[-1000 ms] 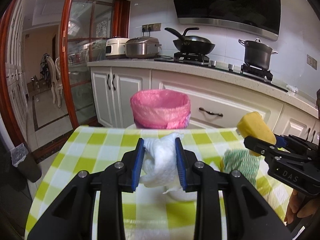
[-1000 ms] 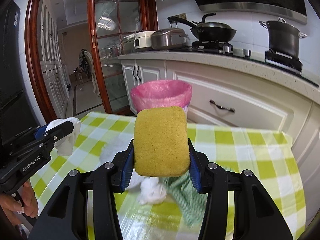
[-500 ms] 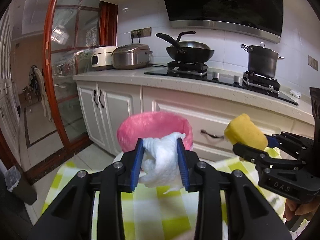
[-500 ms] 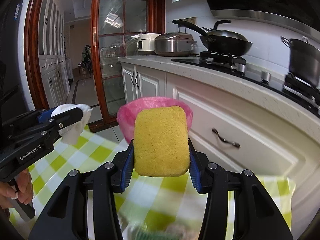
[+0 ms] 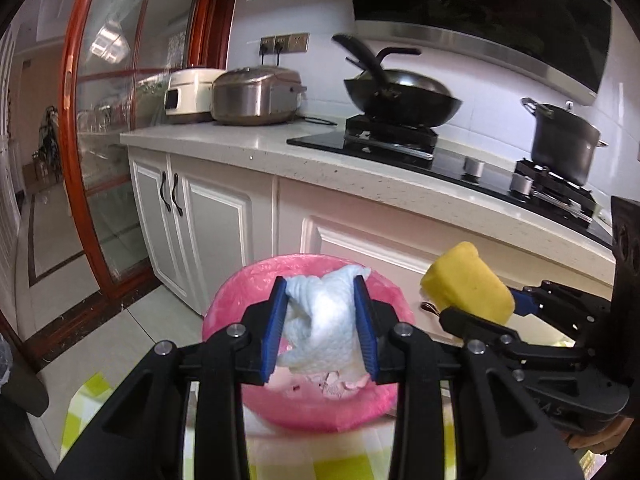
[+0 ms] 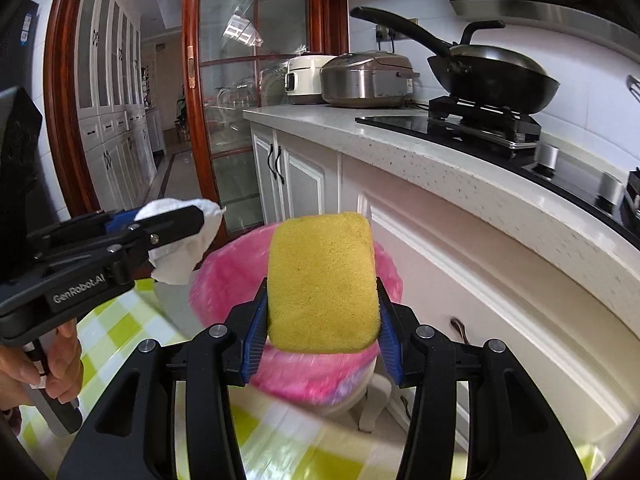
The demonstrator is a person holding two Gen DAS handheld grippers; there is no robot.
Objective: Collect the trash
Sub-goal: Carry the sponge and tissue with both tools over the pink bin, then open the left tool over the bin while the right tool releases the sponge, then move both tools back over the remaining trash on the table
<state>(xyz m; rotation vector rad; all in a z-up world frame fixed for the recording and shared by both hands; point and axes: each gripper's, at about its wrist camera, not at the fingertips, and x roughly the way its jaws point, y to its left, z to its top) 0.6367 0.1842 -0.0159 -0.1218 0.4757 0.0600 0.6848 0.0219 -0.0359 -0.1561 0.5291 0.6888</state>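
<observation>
Kitchen in daylight, white tiled wall (image 5: pixel 320 60) behind a pale speckled countertop (image 5: pixel 248 152). On the countertop, far left: white rice cooker (image 5: pixel 188 94), steel rice cooker (image 5: pixel 256 96) touching it on its right. Further right on the countertop: black hob (image 5: pixel 360 146) bearing a black wok (image 5: pixel 404 98), then a dark lidded pot (image 5: pixel 564 140). Above the countertop: wall sockets (image 5: pixel 284 43), dark range hood (image 5: pixel 480 12). Below it: white cabinet doors (image 5: pixel 192 232) with black handles. Left of the countertop: red-framed glass door (image 5: pixel 104 120), pale tiled floor (image 5: pixel 120 340) with dark border.
</observation>
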